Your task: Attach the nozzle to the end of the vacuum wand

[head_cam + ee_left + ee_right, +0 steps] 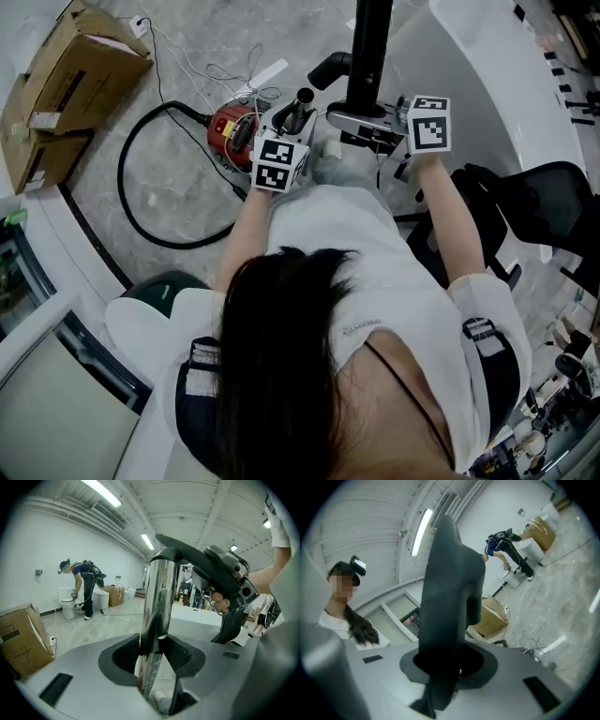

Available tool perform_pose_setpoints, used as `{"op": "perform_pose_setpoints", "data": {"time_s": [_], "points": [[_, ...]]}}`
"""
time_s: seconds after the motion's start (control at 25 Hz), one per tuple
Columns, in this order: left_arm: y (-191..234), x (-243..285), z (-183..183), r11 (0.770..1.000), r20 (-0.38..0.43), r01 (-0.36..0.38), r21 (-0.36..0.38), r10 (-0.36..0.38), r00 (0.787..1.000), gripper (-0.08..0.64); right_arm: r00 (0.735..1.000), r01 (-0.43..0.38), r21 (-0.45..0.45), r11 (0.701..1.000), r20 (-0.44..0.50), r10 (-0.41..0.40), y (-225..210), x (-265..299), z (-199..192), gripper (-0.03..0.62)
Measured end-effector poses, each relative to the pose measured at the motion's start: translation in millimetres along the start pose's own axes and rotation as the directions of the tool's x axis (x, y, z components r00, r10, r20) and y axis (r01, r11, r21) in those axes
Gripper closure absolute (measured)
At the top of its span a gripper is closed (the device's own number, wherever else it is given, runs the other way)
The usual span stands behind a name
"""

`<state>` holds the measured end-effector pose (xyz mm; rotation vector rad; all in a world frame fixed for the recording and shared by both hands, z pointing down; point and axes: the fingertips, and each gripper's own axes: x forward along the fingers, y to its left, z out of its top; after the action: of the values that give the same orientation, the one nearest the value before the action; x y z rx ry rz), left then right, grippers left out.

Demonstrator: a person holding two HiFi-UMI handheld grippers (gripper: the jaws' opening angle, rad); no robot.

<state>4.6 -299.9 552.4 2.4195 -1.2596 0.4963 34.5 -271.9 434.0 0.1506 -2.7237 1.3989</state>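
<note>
In the left gripper view the chrome vacuum wand (158, 602) stands upright between the pads of my left gripper (154, 649), which press on its sides. The black nozzle (187, 557) sits at the wand's upper end, and whether it is seated there I cannot tell. In the right gripper view my right gripper (445, 667) is shut on the nozzle (447, 597). From the head view the left gripper (296, 120) holds the wand (302, 103) in front of the person, and the right gripper (377, 127) holds the nozzle (368, 52) just to its right.
A red vacuum canister (232, 127) lies on the floor with its black hose (141, 192) looping left. A cardboard box (66, 80) sits at the upper left, and a black chair (525, 202) at the right. Another person (83, 585) bends over a toilet far off.
</note>
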Motion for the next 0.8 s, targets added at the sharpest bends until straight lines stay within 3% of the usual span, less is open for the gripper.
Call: {"op": "perform_pose_setpoints", "data": {"time_s": [0.16,0.4,0.68,0.8], "points": [[-2,0,0,1.0,0.0,-0.004,0.008,0.004,1.0,0.397,0.998,-0.065,0.109,0.992,0.022,0.063,0,-7,4,0.499],[-1,0,-1,1.0,0.003,-0.005,0.007,0.005,1.0,0.399,0.988,-0.089,0.15,0.985,-0.115,0.107,1,-4,-8,0.499],[-4,0,-2,1.0,0.006,-0.009,0.017,0.009,1.0,0.399,0.973,-0.127,0.216,0.968,-0.164,0.164,4,0,-12,0.499],[-3,0,-2,1.0,0.01,-0.013,0.014,0.012,1.0,0.399,0.963,-0.131,0.192,0.973,-0.207,0.17,7,3,-13,0.5]]}}
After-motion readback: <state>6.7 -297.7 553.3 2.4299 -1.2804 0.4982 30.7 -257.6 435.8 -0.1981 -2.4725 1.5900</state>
